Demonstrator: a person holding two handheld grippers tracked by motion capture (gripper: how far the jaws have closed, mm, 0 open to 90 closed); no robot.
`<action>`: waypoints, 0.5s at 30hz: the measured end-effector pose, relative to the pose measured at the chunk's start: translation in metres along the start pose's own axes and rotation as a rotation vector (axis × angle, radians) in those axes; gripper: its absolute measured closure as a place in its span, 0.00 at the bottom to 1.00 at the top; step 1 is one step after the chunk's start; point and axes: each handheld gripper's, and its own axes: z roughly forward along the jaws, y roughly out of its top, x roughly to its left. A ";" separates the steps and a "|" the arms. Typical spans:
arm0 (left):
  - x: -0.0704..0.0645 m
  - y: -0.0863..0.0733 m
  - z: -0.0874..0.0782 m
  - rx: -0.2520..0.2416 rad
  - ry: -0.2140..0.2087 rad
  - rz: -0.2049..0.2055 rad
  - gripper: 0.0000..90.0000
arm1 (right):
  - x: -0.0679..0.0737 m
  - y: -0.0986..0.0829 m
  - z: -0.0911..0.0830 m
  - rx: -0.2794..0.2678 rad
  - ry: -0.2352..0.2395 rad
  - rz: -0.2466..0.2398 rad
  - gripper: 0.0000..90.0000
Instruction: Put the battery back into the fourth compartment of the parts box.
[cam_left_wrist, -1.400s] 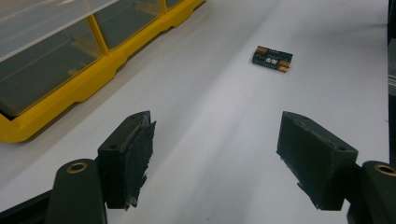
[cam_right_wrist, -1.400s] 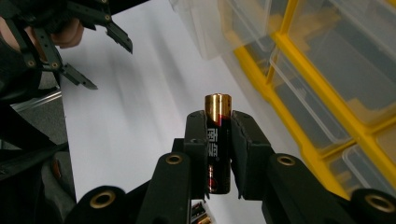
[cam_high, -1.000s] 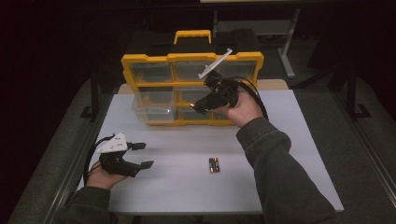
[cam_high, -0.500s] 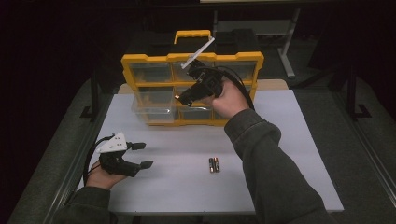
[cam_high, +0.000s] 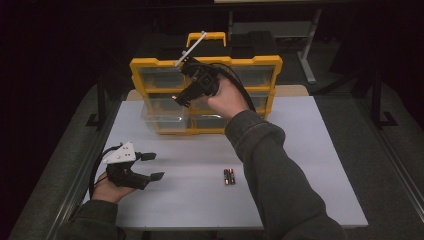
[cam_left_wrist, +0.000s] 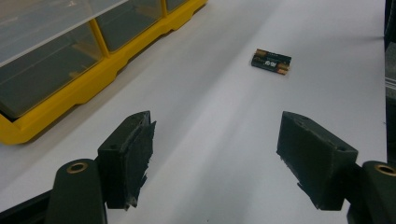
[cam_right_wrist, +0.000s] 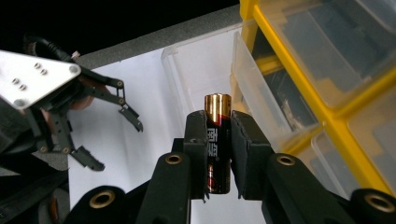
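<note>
The right gripper, frame centre, has its jaws clamped on a battery above an open drawer. At the high view's lower left, the left gripper rests on the desk, jaws apart.

White table, dark surroundings.

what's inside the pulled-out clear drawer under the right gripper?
The open drawer looks bare where its floor shows. The right gripper and its battery, hovering above, cover the near part, so that part cannot be checked.
</note>
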 end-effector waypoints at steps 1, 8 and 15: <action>0.000 0.000 0.000 -0.001 0.000 0.000 0.29 | 0.000 0.002 0.002 0.004 0.000 0.006 0.84; -0.001 0.000 0.000 -0.011 -0.004 -0.005 0.29 | -0.002 0.013 0.017 0.008 0.000 0.014 0.84; 0.000 0.000 0.001 -0.012 -0.005 -0.004 0.29 | -0.004 0.016 0.033 0.012 0.005 0.018 0.84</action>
